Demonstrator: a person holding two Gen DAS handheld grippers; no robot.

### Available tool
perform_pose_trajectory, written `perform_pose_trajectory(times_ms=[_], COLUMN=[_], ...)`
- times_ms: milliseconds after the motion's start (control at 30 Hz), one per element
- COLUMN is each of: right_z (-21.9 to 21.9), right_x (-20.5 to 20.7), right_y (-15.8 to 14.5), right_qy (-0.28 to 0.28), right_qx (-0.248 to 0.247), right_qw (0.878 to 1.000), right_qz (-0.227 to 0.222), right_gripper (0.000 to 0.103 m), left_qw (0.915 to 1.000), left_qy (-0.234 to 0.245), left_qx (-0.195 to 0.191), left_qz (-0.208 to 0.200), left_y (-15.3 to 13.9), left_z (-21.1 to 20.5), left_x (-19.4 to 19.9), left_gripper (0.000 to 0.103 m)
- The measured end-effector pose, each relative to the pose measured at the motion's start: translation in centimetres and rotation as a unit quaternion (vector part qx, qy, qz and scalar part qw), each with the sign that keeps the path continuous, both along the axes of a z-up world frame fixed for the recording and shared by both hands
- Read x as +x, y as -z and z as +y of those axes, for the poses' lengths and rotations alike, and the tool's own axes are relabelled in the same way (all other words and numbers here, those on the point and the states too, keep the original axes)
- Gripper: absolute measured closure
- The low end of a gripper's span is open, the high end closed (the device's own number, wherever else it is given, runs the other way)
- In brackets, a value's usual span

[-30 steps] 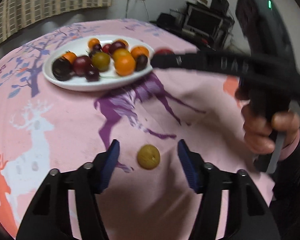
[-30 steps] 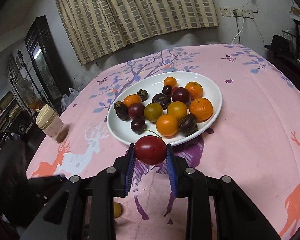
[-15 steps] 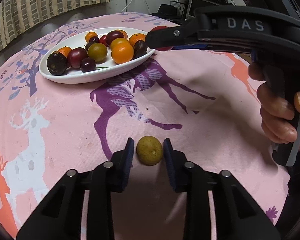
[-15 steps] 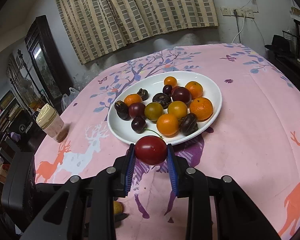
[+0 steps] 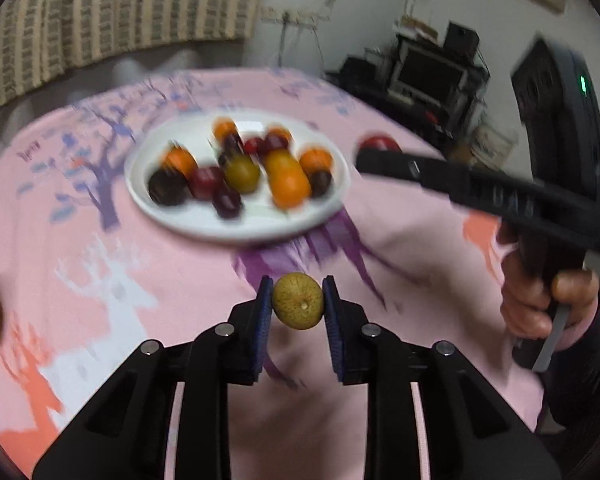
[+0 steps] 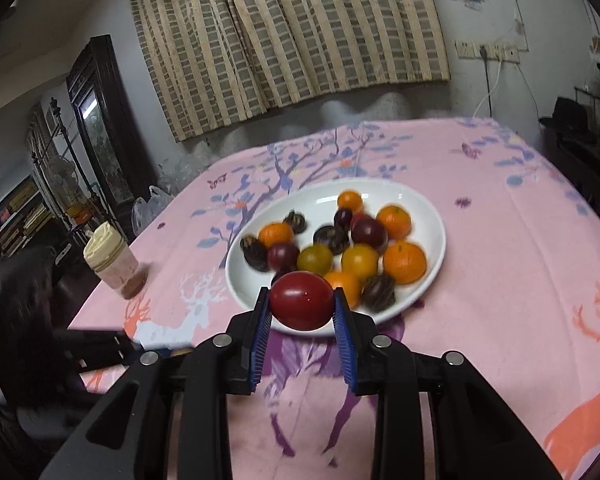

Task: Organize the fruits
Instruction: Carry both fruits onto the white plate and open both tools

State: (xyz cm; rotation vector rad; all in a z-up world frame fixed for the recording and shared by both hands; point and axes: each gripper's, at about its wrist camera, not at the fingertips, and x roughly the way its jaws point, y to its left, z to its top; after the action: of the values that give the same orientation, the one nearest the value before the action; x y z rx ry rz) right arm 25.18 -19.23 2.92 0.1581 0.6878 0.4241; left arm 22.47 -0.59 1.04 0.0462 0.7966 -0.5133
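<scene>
My left gripper (image 5: 297, 307) had just closed on the small speckled fruit (image 5: 297, 301) — light, firm, round, apt to roll, so pinched across its middle. My right gripper (image 6: 302, 305) clamped the smooth red fruit (image 6: 301, 300), near the plate (image 6: 428, 216).

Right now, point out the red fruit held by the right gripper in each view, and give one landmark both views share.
Left wrist view: the red fruit peeks out at upper right, at the tip of the right gripper, just right of the white plate.
Right wrist view: the red fruit sits at centre, clamped between the blue pads, in front of the plate's near rim.
Shared landmark: the white plate of fruit.
</scene>
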Motion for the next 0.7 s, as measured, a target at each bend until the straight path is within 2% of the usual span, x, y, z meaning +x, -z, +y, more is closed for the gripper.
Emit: perform_pose_trajectory(times_ms=[100, 200, 300, 400, 567, 600, 633, 667, 700], right_z=[-0.2, -0.1, 0.1, -0.1, -0.1, -0.1, -0.1, 0.0, 0.1], right_x=[2.7, 5.7, 8.7, 11.3, 12.8, 12.6, 12.2, 11.7, 11.1], right_y=[-1.2, -1.2, -0.2, 1.6, 3.2, 3.2, 3.0, 2.6, 2.2], right_qy=[0.0, 0.004, 0.011, 0.009, 0.004, 0.004, 0.003, 0.004, 0.004], right_qx=[0.001, -0.004, -0.019, -0.015, -0.025, -0.023, -0.025, -0.03, -0.035], right_qw=[1.0, 1.0, 1.0, 1.0, 0.999, 0.999, 0.999, 0.999, 0.999], right_qz=[-0.016, -0.019, -0.013, 0.017, 0.031, 0.031, 0.028, 0.02, 0.013], right_gripper=[0.071, 0.071, 0.071, 0.071, 0.071, 0.064, 0.06, 0.05, 0.039], left_qw=[0.9988, 0.9969, 0.9959, 0.994, 0.9908, 0.9898, 0.9882, 0.9868, 0.9844], left_qy=[-0.033, -0.062, -0.086, -0.107, -0.129, -0.135, -0.143, -0.15, -0.16], left_qx=[-0.008, -0.018, -0.007, 0.019, 0.04, 0.045, 0.053, 0.059, 0.068], left_qz=[-0.034, -0.045, -0.028, -0.013, 0.0, -0.001, -0.008, -0.016, -0.028], left_y=[-2.7, -3.9, -3.1, -1.8, -0.2, -0.1, -0.3, -0.4, -0.8], left_z=[0.4, 0.1, -0.8, -1.5, -1.6, -1.5, -1.4, -1.3, -1.2], left_x=[3.4, 7.8, 12.2, 15.3, 16.9, 16.8, 16.4, 16.0, 15.3], left_gripper=[0.078, 0.078, 0.078, 0.078, 0.076, 0.07, 0.048, 0.029, 0.022])
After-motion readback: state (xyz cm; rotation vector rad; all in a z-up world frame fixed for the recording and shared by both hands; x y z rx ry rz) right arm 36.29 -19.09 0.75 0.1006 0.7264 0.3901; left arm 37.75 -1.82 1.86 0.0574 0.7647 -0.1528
